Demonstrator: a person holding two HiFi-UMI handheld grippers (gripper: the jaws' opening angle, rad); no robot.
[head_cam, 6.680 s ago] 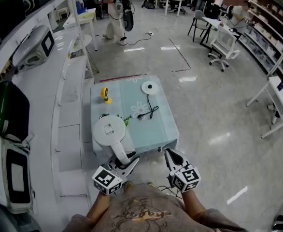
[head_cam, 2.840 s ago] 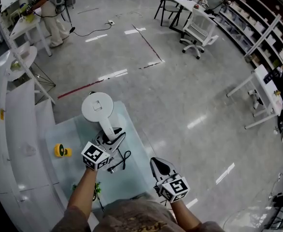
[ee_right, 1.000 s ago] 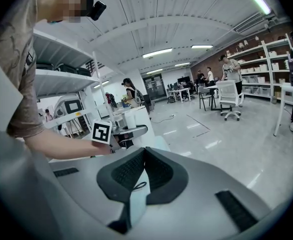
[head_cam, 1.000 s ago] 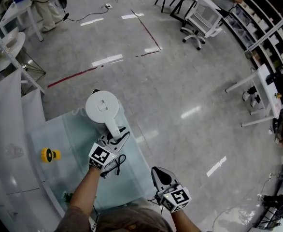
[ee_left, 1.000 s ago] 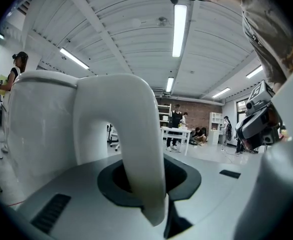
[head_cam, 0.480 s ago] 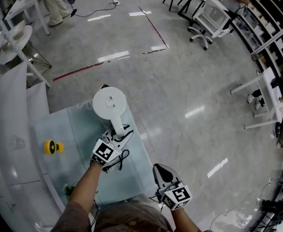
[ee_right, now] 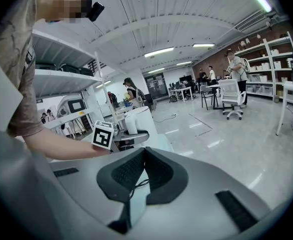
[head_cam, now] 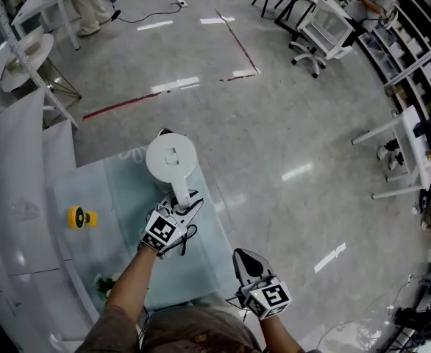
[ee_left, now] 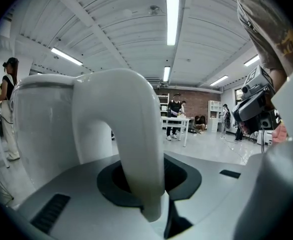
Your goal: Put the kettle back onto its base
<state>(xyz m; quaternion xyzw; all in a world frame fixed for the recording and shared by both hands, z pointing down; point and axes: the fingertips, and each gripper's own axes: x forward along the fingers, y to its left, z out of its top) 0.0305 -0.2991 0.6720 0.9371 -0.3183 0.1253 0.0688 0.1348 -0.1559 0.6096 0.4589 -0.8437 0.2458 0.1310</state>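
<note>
The white kettle (head_cam: pixel 171 159) is over the far end of the pale glass table (head_cam: pixel 105 197), seen from above with its round lid up. My left gripper (head_cam: pixel 182 204) is shut on its curved handle (ee_left: pixel 136 149), which fills the gap between the jaws in the left gripper view. The kettle covers the base, so I cannot tell whether it rests on it. The base's black cord (head_cam: pixel 188 234) trails beneath my left hand. My right gripper (head_cam: pixel 246 258) is off the table's near right corner, shut with nothing in it. In the right gripper view the kettle (ee_right: pixel 136 120) stands ahead on the left.
A small yellow object (head_cam: pixel 77 217) lies on the table's left side and a green sprig (head_cam: pixel 104 285) is near its front left corner. White shelving (head_cam: pixel 17 197) runs along the left. Open grey floor (head_cam: pixel 289 145) lies to the right, with desks and chairs farther off.
Several seconds ago the kettle was at the table's near left, with the base bare at the far right. Over the last second it sank slightly with my left gripper. The right gripper stayed still.
</note>
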